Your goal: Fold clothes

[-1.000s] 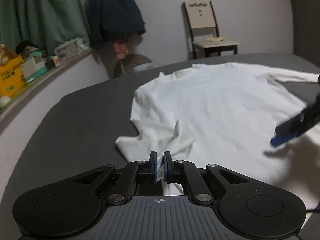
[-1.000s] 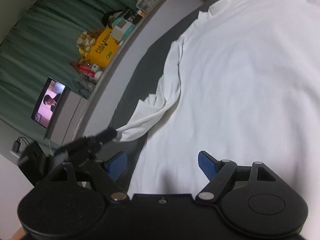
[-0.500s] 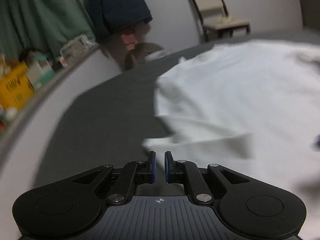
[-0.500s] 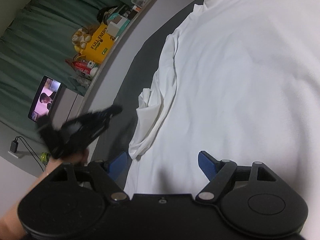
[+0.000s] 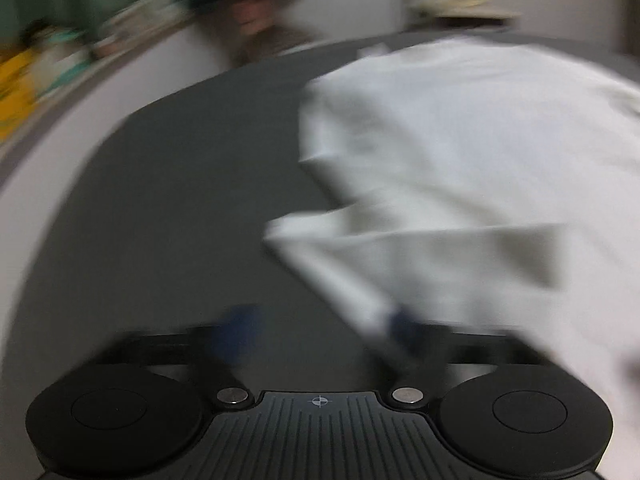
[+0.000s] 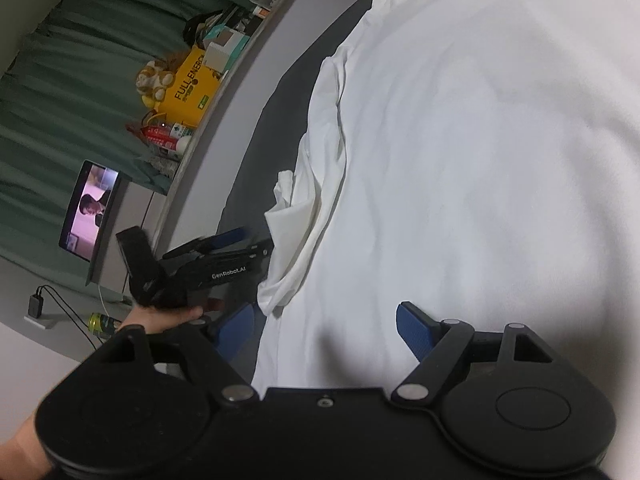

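Observation:
A white long-sleeved shirt lies spread on the dark grey bed. Its near sleeve lies bunched along the shirt's left edge. My left gripper is blurred and its jaws are opening wide. Grey bed shows between them, and the sleeve's end lies against the right fingertip with no pad pressing it. In the right wrist view a hand holds the left gripper beside the sleeve. My right gripper stands open over the shirt's body, with nothing between its pads.
A light ledge runs along the bed's far side and carries a yellow box, bottles and small items. Green curtains hang behind it. A lit screen stands beyond the bed's corner. A chair stands by the far wall.
The left gripper let go of the sleeve end and its jaws went from shut to wide apart. It dropped lower toward the bed. The sleeve fell onto the shirt's edge. The right gripper stayed put.

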Motion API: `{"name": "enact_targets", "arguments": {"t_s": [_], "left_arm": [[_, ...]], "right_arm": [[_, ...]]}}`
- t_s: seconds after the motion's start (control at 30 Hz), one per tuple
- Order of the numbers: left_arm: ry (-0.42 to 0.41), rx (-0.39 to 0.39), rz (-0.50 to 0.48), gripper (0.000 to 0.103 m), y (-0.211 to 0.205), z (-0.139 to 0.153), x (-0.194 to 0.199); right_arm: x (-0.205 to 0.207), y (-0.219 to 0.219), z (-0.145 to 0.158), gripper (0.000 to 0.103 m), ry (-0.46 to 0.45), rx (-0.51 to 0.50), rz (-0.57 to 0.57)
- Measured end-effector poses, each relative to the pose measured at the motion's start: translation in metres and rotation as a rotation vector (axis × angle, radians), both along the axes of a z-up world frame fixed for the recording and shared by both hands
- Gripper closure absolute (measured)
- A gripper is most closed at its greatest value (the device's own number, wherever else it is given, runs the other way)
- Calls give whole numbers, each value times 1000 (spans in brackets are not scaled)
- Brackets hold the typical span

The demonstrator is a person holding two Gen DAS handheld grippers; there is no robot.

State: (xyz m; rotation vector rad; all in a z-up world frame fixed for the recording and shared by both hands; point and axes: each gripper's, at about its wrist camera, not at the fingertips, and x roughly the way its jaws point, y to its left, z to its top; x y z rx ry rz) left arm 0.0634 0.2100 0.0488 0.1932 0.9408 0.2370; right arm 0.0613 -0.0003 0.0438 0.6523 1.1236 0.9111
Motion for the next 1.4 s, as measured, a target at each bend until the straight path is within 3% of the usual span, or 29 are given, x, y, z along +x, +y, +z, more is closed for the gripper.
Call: {"name": "enact_targets", "arguments": {"t_s": [0.07,0.23,0.33,0.43,0.57,0.67,0.73,0.8,0.87,0.93,1.0,1.03,1.1,1.2,1.4], "left_arm": [[-4,-14,26,0,1,-4,1],[-13,72,-3,0,-16,-4,4],[-58,88,-120,0,-16,15,2],[-100,159,-258,0,-12,31,10],[10,262,-453,5,-8,35,41],[142,351,-676,29,-22,30,52],[246,448,-829,31,-34,20,53],[339,531,-966,46,-46,10,54],[371,563,-1034,56,-59,7,53],[379,555,-1055,60,-68,8,61],[396,546,-1064,71,-72,8,62],[410,539,-1069,77,-75,7,64],[433,523,-1066,100,-79,3,68],[413,471,-994,101,-74,4,74],[269,369,-724,101,-34,46,56]], "right_arm": [[-1,1,1,25,-5,-6,5],[-1,0,0,25,-3,-7,5],[-1,0,0,24,0,-5,6],[-1,0,-1,23,2,-2,8],[0,2,-3,22,7,-1,12],[2,3,-3,22,8,2,16],[3,3,-4,22,10,4,17],[3,2,-4,22,10,6,18],[2,2,-4,21,6,6,20],[2,1,-4,21,3,6,21],[2,2,-3,21,4,5,22],[2,2,-3,21,3,6,22],[1,2,-3,21,3,7,22],[1,2,-3,21,6,10,22],[-1,-1,-4,21,14,13,18]]}}
